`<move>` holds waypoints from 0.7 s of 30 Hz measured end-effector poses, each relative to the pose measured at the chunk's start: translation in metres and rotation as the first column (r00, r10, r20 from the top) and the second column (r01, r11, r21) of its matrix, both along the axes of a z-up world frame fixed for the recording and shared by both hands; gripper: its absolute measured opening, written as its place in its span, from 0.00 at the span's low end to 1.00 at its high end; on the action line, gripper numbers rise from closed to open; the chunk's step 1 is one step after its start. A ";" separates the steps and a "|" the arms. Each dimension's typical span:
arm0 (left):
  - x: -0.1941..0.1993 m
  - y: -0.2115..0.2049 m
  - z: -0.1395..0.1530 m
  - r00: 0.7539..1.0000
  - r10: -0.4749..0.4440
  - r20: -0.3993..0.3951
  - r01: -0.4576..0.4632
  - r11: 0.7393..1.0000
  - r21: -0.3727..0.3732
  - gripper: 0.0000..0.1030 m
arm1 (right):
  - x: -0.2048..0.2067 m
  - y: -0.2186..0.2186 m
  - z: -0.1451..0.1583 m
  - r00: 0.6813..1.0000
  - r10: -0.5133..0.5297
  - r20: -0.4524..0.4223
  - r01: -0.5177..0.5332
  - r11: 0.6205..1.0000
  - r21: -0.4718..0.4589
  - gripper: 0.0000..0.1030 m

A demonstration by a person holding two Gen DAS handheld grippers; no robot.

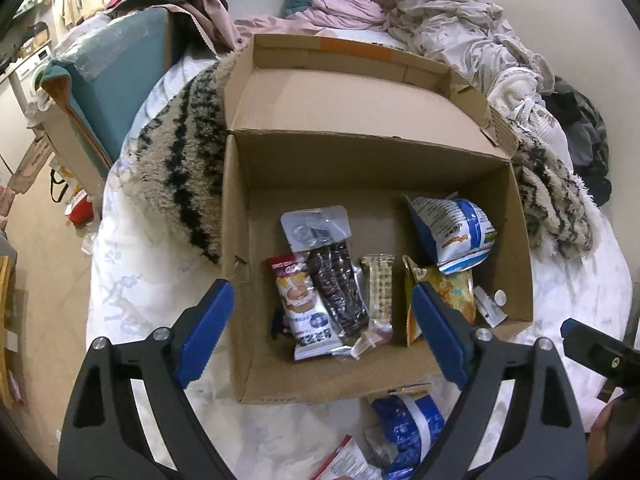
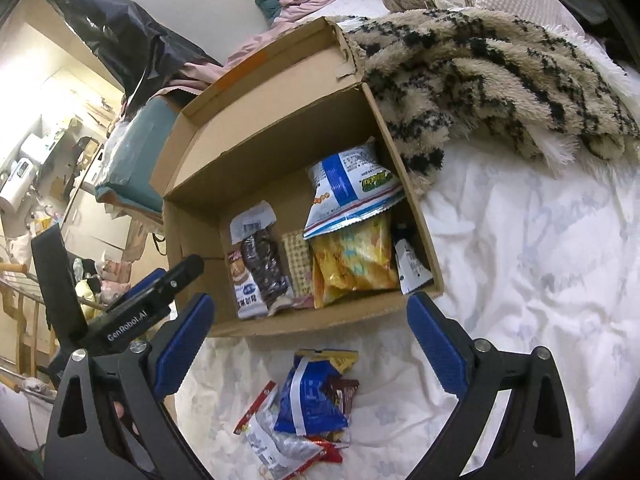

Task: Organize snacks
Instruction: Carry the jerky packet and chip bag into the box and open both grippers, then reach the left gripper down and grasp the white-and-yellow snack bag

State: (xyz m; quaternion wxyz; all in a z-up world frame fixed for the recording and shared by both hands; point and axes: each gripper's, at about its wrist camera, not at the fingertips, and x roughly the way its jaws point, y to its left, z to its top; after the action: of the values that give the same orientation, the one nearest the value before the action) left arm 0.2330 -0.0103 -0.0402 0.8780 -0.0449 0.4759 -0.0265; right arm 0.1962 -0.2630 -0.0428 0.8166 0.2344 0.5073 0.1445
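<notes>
An open cardboard box (image 1: 360, 168) stands on the bed and holds several snacks. Among them are a red-and-white packet (image 1: 304, 308), a dark cookie pack (image 1: 336, 280), a beige bar (image 1: 380, 288), a yellow bag (image 1: 444, 288) and a blue-and-white bag (image 1: 460, 232). My left gripper (image 1: 320, 286) hangs open above the box's near half, its jaws wide apart and empty. My right gripper (image 2: 310, 298) is open and empty too, over the box's (image 2: 280, 132) near wall. On the sheet in front of the box lies a loose pile with a blue bag (image 2: 308, 396) and a red-edged packet (image 2: 272, 436).
A fuzzy beige-and-black blanket (image 2: 480, 80) presses against the box's far and side walls. Crumpled pink and cream bedding (image 1: 400, 0) is heaped at the back. The bed's left edge (image 1: 100, 240) drops to a cluttered floor. White sheet (image 2: 520, 280) stretches right of the box.
</notes>
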 end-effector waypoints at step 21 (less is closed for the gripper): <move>-0.104 0.046 0.021 0.997 0.074 -0.011 -0.074 0.997 -0.006 0.86 | -0.068 0.008 -0.002 0.999 0.040 -0.031 -0.040 0.999 -0.015 0.96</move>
State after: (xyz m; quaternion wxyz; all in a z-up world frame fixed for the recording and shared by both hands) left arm 0.1293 0.0356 -0.0188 0.8757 -0.0653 0.4784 0.0050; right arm 0.1281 -0.2546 -0.0447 0.8074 0.2201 0.5255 0.1533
